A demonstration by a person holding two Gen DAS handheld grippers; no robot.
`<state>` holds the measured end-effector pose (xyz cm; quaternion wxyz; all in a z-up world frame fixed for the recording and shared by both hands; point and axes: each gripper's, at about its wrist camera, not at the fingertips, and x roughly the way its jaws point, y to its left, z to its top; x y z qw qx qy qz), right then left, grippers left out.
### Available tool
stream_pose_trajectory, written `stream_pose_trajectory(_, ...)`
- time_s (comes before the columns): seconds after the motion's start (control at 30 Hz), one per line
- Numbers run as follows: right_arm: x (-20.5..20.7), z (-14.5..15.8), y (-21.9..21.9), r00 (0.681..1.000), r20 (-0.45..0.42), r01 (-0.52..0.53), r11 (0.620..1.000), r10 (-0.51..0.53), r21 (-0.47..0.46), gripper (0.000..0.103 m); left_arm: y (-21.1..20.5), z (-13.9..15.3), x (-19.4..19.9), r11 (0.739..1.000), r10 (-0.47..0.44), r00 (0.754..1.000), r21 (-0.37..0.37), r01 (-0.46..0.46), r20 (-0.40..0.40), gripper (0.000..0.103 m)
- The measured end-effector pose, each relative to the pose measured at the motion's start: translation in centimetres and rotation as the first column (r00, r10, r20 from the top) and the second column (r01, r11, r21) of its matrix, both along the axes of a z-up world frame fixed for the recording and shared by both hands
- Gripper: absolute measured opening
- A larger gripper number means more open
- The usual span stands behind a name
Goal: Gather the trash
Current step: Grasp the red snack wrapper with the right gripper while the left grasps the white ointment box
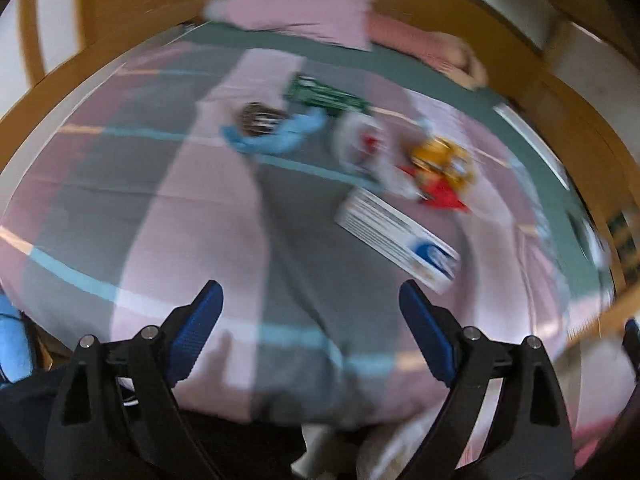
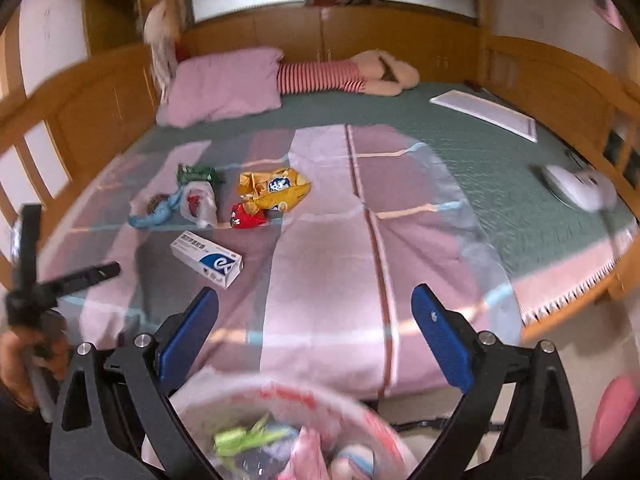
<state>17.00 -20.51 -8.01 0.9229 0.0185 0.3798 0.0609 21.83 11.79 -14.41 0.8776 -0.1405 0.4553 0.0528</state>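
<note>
Several pieces of trash lie together on the striped bed cover (image 2: 320, 264): a white and blue box (image 2: 206, 258), a yellow snack bag (image 2: 274, 188), a red wrapper (image 2: 248, 216), a clear plastic bag (image 2: 198, 200), a blue crumpled piece (image 2: 154, 216) and a green packet (image 2: 196, 174). My right gripper (image 2: 315, 292) is open and empty above a blurred trash bag (image 2: 256, 390) with litter in it. My left gripper (image 1: 310, 286) is open and empty over the cover. The box (image 1: 396, 236) lies just beyond its right finger. The yellow bag (image 1: 444, 160) and green packet (image 1: 324, 94) lie farther off.
A pink pillow (image 2: 224, 84) and a striped plush toy (image 2: 320, 76) lie at the head of the bed. A white board (image 2: 484, 114) and a white device (image 2: 576, 188) rest on the green sheet at the right. Wooden panelling (image 2: 100, 92) encloses the bed. A hand (image 2: 16, 360) shows at the left.
</note>
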Motion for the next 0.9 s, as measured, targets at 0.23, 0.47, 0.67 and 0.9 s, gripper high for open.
stream_pose_trajectory(0.23, 11.8, -4.1, 6.6, 0.992, -0.105, -0.070, 0.997, 0.072, 0.021, 0.095, 1.9, -1.7, 1.9, 0.960, 0.238, 0.970, 0.137, -0.242, 0.049, 0.089)
stream_pose_trajectory(0.47, 22.6, -10.8, 11.3, 0.958, -0.284, -0.007, 0.996, 0.032, 0.091, 0.080, 1.1, -0.6, 1.4, 0.959, 0.178, 0.974, 0.198, -0.204, 0.143, 0.089)
stream_pose_trajectory(0.67, 24.2, -14.4, 11.8, 0.931, -0.361, 0.018, 0.984, 0.049, 0.180, 0.035, 2.4, -1.0, 1.4, 0.961, 0.229, 0.966, 0.131, -0.244, 0.121, 0.089)
stream_pose_trajectory(0.9, 18.8, -14.4, 11.3, 0.863, -0.455, -0.073, 0.946, 0.218, 0.315, 0.028, 2.9, -1.0, 1.3, 0.966, 0.246, 0.959, 0.039, -0.254, 0.137, 0.089)
